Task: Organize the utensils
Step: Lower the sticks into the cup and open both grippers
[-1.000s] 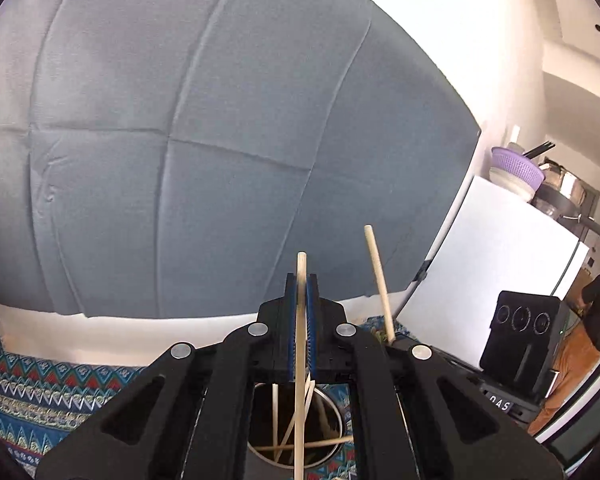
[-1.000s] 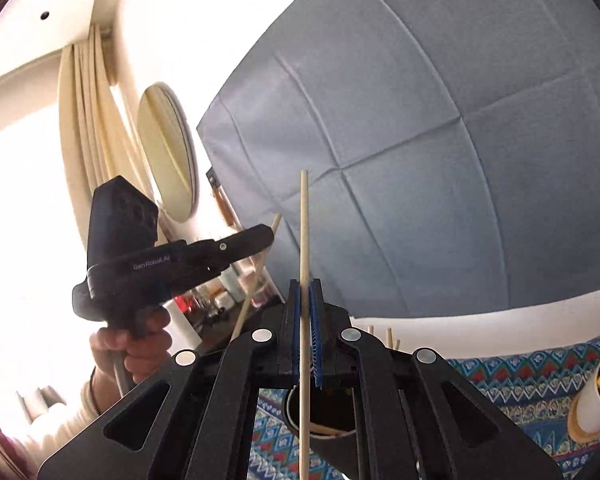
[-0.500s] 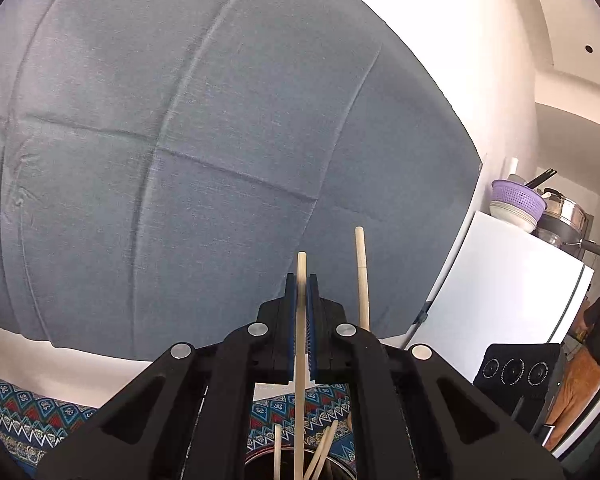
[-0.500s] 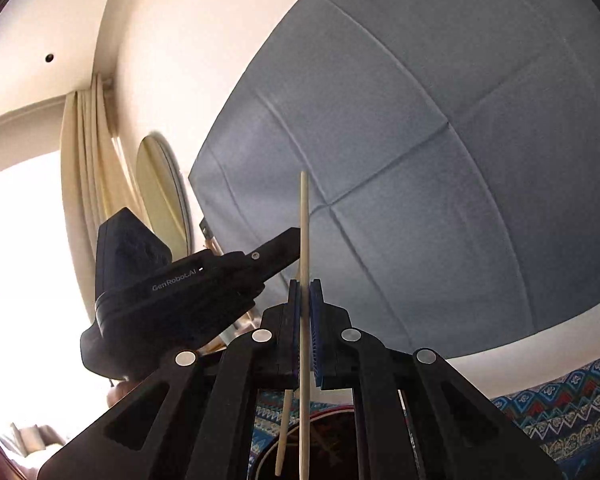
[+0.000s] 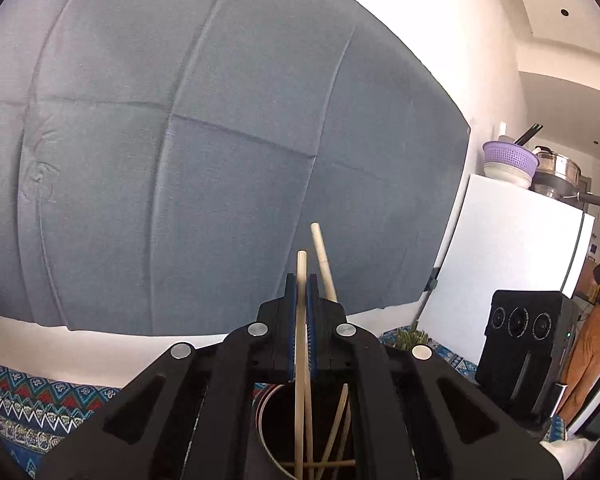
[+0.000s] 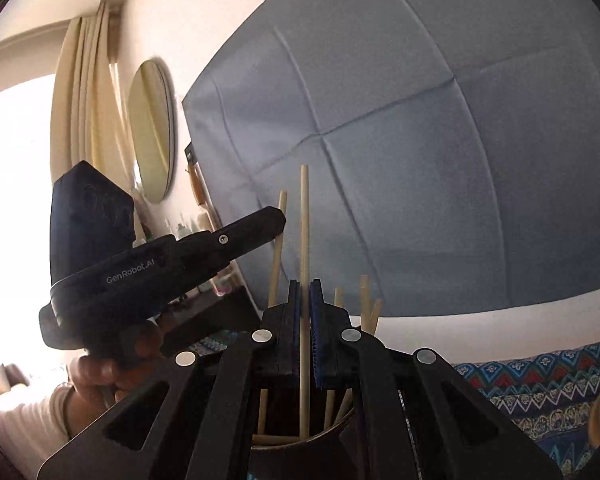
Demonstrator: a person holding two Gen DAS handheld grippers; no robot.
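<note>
My left gripper [image 5: 301, 284] is shut on a pale wooden chopstick [image 5: 300, 360] that stands upright, its lower end inside a dark round cup [image 5: 265, 412] holding several chopsticks. A second chopstick [image 5: 323, 256] rises just right of the fingers. My right gripper [image 6: 307, 292] has its jaws slightly parted around another upright chopstick [image 6: 304, 240] that reaches down into the same cup [image 6: 300, 446]. The left gripper also shows in the right wrist view [image 6: 278, 220], holding its chopstick [image 6: 278, 240] just left of mine.
A grey-blue cloth [image 5: 180, 140] hangs on the wall behind. A patterned tablecloth [image 5: 28, 396] covers the table. A black speaker [image 5: 528, 332], a small plant [image 5: 410, 338] and a white fridge [image 5: 512, 248] stand at the right. A person [image 5: 596, 320] is at the far right.
Both grippers have lowered their chopsticks into the cup. The right gripper's jaws have parted a little from its chopstick. The left stays clamped.
</note>
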